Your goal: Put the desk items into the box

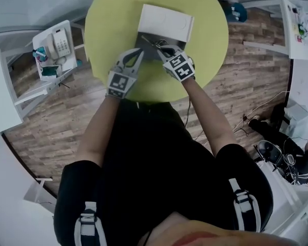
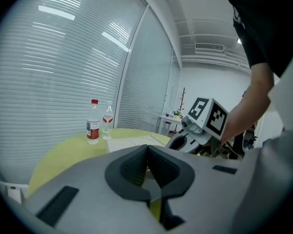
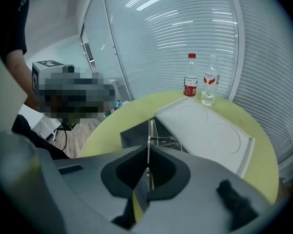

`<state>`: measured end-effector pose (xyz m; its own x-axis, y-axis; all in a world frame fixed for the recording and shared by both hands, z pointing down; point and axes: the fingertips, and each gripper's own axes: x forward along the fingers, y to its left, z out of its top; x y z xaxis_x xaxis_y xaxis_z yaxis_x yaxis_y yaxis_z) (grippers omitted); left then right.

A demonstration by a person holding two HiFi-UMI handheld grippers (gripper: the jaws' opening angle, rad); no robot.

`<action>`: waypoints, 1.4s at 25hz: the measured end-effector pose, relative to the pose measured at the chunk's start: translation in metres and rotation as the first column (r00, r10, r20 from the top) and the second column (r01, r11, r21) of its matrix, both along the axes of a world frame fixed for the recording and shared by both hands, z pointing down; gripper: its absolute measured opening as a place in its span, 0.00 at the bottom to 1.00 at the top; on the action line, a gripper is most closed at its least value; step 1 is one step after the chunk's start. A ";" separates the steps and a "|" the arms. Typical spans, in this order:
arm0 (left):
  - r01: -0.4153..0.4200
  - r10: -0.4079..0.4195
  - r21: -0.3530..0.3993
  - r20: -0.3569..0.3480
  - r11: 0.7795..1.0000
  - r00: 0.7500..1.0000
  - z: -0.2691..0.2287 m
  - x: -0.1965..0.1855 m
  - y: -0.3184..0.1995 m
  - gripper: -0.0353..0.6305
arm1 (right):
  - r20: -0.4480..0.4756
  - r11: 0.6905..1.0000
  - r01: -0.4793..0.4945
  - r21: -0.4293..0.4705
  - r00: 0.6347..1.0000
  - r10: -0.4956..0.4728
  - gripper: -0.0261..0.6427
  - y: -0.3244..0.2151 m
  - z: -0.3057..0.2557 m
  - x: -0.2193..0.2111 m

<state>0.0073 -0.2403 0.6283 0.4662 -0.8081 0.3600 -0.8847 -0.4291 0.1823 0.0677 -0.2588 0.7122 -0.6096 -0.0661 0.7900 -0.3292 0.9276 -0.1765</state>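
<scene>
Holding a thin metal item (image 3: 149, 130) at the box (image 3: 133, 134)
Right gripper (image 3: 148, 148) fingers are closed on the item, which points into the open box; left gripper (image 2: 147, 148) fingers are closed, empty, just beside the box on the bench (image 1: 210, 45).

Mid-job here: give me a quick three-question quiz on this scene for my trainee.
1. True or false: the left gripper has its jaws shut with nothing between them.
2. How many bottles stand on the table past the white lid? A one; B two; C four.
3. Fill in: the right gripper, pointing toward the grey box, is shut on ____.

Key: 1 true. 2 B. 3 a thin metal item; what it is exactly cannot be told.
</scene>
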 end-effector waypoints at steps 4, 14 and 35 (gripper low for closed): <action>0.024 -0.024 -0.011 -0.017 1.000 1.000 0.010 -0.012 -0.001 0.07 | -0.025 1.000 0.004 -0.022 1.000 -0.005 0.07 -0.002 0.018 -0.009; 0.021 -0.021 -0.025 -0.014 0.999 1.000 0.018 -0.015 -0.003 0.07 | -0.085 0.998 0.016 -0.059 0.996 -0.021 0.07 -0.008 0.044 -0.014; 0.011 -0.010 0.030 -0.054 0.999 0.998 0.006 -0.010 -0.017 0.07 | -0.130 0.998 -0.013 -0.059 0.992 0.005 0.28 -0.015 0.063 -0.010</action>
<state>-0.0028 -0.2571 0.6340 0.4757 -0.8231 0.3101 -0.8784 -0.4259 0.2169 0.0575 -0.2742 0.7752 -0.5016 -0.0215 0.8648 -0.3615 0.9134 -0.1870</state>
